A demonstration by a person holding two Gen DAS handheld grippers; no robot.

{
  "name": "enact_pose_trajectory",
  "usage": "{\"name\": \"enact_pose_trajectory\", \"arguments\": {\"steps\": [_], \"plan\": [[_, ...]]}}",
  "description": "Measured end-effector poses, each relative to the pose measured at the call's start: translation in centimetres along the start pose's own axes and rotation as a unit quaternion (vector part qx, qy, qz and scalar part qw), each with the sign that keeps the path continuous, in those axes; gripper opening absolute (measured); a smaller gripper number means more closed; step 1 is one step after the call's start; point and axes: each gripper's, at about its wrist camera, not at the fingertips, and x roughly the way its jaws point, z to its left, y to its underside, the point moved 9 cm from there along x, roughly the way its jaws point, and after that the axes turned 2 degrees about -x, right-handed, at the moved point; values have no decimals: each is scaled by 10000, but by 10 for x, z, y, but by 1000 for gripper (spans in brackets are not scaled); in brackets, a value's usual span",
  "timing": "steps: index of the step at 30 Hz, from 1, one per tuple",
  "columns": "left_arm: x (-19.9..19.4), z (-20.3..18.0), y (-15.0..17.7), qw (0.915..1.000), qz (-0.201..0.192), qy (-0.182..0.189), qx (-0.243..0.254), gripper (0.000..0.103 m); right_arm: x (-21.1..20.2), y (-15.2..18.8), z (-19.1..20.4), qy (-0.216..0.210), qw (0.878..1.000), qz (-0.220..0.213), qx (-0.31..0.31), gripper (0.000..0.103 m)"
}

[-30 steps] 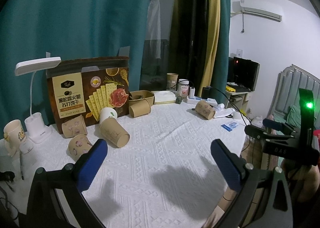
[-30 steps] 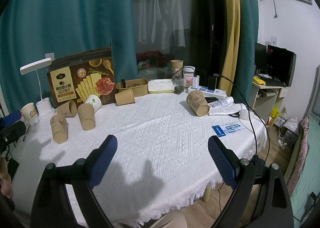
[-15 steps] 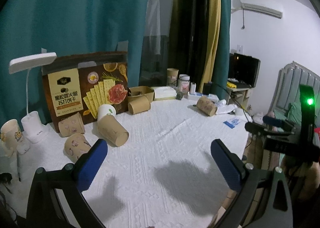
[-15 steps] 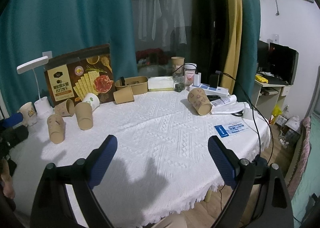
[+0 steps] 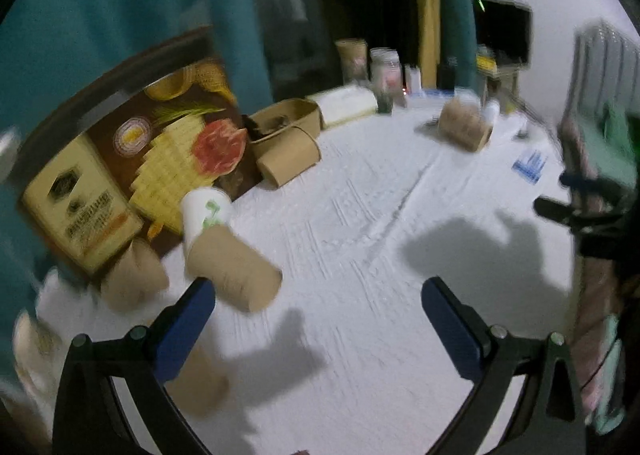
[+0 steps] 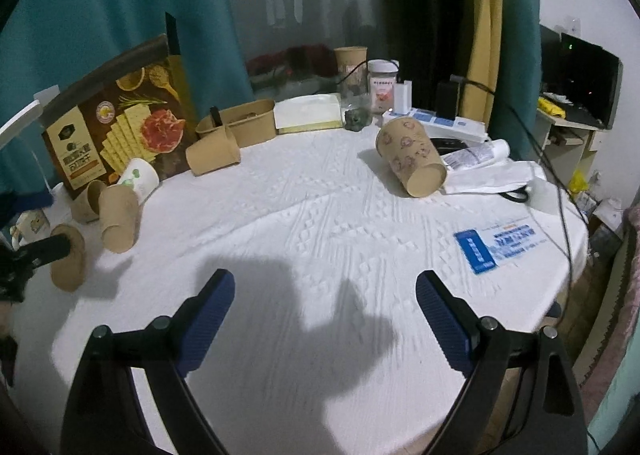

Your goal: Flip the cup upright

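Observation:
Several brown paper cups lie on their sides on the white tablecloth [image 6: 320, 223]. A plain one [image 5: 234, 269] lies just ahead of my left gripper's left finger, with two others [image 5: 134, 283] further left. A patterned cup [image 6: 412, 159] lies on its side at the right back, also in the left wrist view [image 5: 466, 125]. Another plain cup [image 6: 212, 153] lies near the cracker box. My left gripper [image 5: 318, 299] is open and empty above the cloth. My right gripper [image 6: 324, 295] is open and empty over the front middle. The left wrist view is blurred.
A large cracker box [image 6: 120, 127] stands at the back left, with a white cup [image 6: 140, 179] before it. A brown tray [image 6: 244, 123], a jar [image 6: 382, 89], a power strip [image 6: 436, 123] and papers [image 6: 496, 175] line the back and right. A blue card [image 6: 496, 245] lies near the right edge.
My left gripper has swung down and closer to the cups at the left, blurring its view. My right gripper has moved forward and lower over the table. Both stay open.

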Motion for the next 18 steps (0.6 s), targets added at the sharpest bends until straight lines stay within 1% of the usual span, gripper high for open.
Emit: {"name": "enact_pose_trajectory", "arguments": {"steps": [2,5,8,12,13,15,16,18], "plan": [[26,-2,-19,9992,143,-62,365,103,12,-4,-3,-72,10000,30,5,91],[60,1,-45,9963,337,-195,761,103,27,-9,-7,-175,9998,78,0,91],[99,4,-72,9915,500,-293,1163,103,41,-15,-15,-220,9997,117,28,91],[154,13,-93,9840,767,-469,1536,102,53,-15,-34,-137,9995,226,166,91],[163,14,-96,9827,801,-472,1599,100,55,-14,-39,-113,9994,247,204,91],[183,16,-100,9805,923,-436,1680,92,57,-11,-50,-52,9991,300,295,91],[194,18,-101,9788,1009,-465,1718,90,59,-8,-55,-15,9988,326,359,91],[210,21,-103,9754,1123,-568,1812,81,58,-2,-63,34,9984,350,450,91]]}}
